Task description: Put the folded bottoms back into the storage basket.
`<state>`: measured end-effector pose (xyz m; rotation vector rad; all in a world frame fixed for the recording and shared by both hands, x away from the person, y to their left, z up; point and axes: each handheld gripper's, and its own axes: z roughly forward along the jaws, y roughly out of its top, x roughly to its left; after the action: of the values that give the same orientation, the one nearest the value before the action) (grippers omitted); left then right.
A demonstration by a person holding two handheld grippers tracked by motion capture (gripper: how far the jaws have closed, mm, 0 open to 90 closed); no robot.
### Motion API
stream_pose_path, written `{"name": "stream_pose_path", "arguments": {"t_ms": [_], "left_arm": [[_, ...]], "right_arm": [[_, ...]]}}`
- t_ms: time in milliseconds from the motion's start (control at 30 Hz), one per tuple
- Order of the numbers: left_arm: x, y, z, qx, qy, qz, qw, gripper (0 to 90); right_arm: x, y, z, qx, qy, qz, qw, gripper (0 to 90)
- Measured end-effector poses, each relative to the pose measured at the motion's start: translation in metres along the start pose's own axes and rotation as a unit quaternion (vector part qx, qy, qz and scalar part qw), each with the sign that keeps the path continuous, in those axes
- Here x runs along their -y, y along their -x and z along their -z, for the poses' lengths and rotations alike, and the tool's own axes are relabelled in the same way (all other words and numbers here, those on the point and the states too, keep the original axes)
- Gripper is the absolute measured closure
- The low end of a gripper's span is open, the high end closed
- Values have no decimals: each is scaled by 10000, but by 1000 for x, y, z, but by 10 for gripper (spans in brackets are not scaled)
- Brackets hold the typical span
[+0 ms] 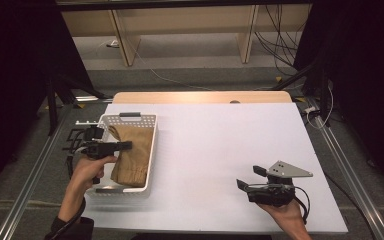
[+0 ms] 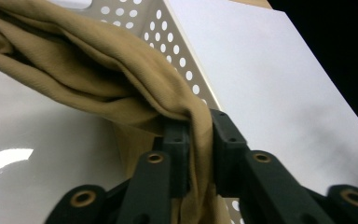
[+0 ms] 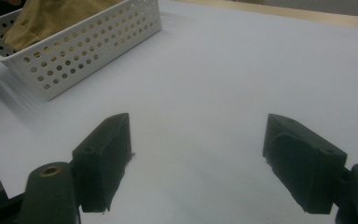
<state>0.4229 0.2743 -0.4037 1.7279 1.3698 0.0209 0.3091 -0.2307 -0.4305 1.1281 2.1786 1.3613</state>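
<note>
Left gripper (image 2: 193, 140) jaws flank tan cloth (image 2: 98, 70) in white perforated plastic basket (image 1: 151, 150); right gripper (image 3: 196, 158) spread above white tabletop (image 1: 230, 150); dark room.

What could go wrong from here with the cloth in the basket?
1. A fold of the tan cloth lies between the left gripper jaws, which stand slightly apart; pulling away may drag it back out of the white basket.
2. The cloth drapes near the basket wall, so it might catch there and shift the basket.

tan cloth (image 1: 130, 155), white perforated basket (image 1: 152, 150), black jaws
</note>
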Motion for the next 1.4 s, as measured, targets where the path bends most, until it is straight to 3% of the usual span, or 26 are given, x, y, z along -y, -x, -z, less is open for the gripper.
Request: {"name": "stream_pose_path", "arguments": {"t_ms": [267, 400, 567, 967, 1400], "left_arm": [[-5, 12, 7, -270, -139, -97, 9995, 553], [-7, 18, 9, -809, -281, -279, 9959, 445], [-8, 17, 14, -978, -240, -202, 9947, 382], [-12, 24, 29, -1099, 66, -214, 9937, 294], [-12, 36, 21, -811, 108, -381, 9959, 232]], "right_arm": [[0, 0, 0, -20, -18, 11, 10000, 247], [0, -1, 0, -25, -35, 22, 10000, 247], [0, -2, 0, -20, -68, 40, 10000, 247], [0, -2, -1, -46, -83, 67, 9999, 247], [0, -2, 0, -46, -60, 63, 10000, 247]]}}
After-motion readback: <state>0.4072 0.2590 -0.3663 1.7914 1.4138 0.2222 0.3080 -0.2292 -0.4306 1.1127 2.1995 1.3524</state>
